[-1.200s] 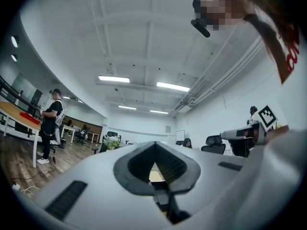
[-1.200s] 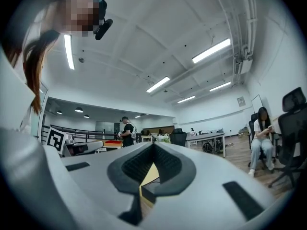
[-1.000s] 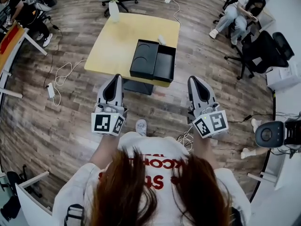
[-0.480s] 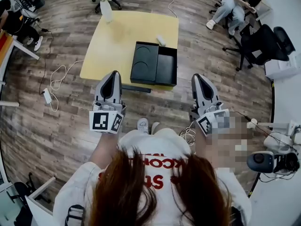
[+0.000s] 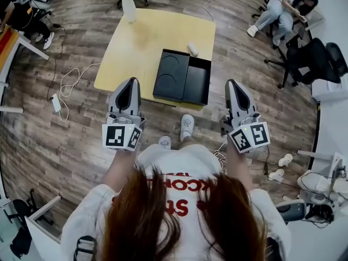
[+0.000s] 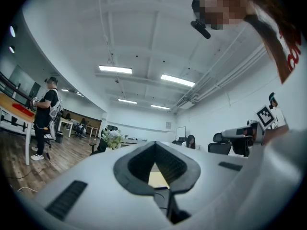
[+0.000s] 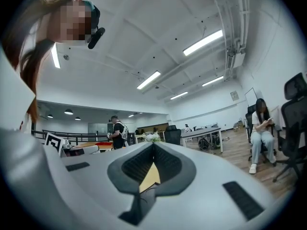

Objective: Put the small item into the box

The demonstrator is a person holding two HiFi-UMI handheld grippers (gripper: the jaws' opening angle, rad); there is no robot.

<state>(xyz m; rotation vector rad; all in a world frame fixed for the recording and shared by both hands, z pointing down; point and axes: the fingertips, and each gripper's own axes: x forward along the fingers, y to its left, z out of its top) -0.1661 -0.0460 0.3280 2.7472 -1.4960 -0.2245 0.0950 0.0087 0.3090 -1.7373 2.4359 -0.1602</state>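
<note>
Barely getting started; holding the left gripper [image 5: 131, 83] and the right gripper [image 5: 234, 85] closed and empty on the near side of the open box [image 5: 197, 83]; leaving the small item [image 5: 192, 49] untouched just beyond the box's far edge; facing the whole grasp and drop-in yet.

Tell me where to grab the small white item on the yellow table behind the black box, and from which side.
Take the small white item across its narrow middle, coming down from above. It lies flat and elongated on the yellow table, close behind the black box, whose wall would likely block a low approach from your side.
</note>
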